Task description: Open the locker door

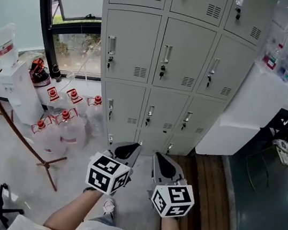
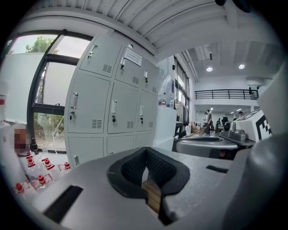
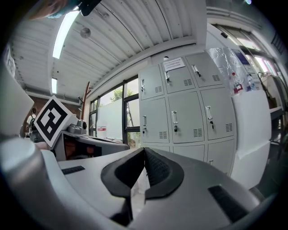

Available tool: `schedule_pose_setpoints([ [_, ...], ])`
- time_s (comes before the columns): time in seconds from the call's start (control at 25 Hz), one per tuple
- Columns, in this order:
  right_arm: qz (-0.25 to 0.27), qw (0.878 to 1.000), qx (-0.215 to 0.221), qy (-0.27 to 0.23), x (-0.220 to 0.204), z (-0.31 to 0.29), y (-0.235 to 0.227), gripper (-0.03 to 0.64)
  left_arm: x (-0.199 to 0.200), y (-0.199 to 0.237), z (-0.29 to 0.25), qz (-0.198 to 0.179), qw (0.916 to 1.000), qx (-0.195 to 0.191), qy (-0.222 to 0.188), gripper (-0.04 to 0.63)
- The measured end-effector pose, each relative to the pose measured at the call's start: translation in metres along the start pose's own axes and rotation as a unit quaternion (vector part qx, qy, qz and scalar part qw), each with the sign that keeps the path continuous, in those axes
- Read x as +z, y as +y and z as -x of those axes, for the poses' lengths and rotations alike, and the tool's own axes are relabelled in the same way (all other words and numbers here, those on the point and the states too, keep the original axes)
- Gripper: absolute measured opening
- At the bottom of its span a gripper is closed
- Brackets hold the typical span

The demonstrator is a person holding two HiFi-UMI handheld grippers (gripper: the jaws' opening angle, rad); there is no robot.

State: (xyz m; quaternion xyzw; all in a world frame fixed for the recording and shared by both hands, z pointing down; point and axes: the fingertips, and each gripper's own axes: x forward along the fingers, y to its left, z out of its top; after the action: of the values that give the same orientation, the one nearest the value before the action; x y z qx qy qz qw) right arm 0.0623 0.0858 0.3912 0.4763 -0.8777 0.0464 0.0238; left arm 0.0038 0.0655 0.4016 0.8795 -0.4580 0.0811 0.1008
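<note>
Both your tools are empty and pressed together. The left gripper point(image 1: 128, 148) and the right gripper point(image 1: 162, 161) sit side by side at the lower centre of the head view, tips touching, nothing between them. The locker bank point(image 1: 163, 60) fills the upper centre, well apart from both, and every door in view is closed.

The task does not say which door, so your first risk is heading for the wrong one. The middle-row door point(image 1: 185, 42), with its upright handle point(image 1: 166, 54), lies straight ahead. With the jaws closed you cannot take that handle. Arrive like this and you will only knock the metal, or the lock point(image 1: 162, 72) below it. Spread one pair before you reach it.

The handle looks slim and smooth, so a shallow pinch may slip off as you pull. Mind the red-capped bottles point(image 1: 62, 120) at lower left. The white cabinet point(image 1: 248, 106) at right could block a right-hand door's swing.
</note>
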Motion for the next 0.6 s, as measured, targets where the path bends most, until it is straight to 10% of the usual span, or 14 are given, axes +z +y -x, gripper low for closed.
schedule_pose_setpoints([
  [0.6, 0.008, 1.000, -0.025, 0.010, 0.030, -0.149, -0.034, 0.003, 0.042, 0.123, -0.086, 0.003, 0.9996, -0.029, 0.000, 0.006],
])
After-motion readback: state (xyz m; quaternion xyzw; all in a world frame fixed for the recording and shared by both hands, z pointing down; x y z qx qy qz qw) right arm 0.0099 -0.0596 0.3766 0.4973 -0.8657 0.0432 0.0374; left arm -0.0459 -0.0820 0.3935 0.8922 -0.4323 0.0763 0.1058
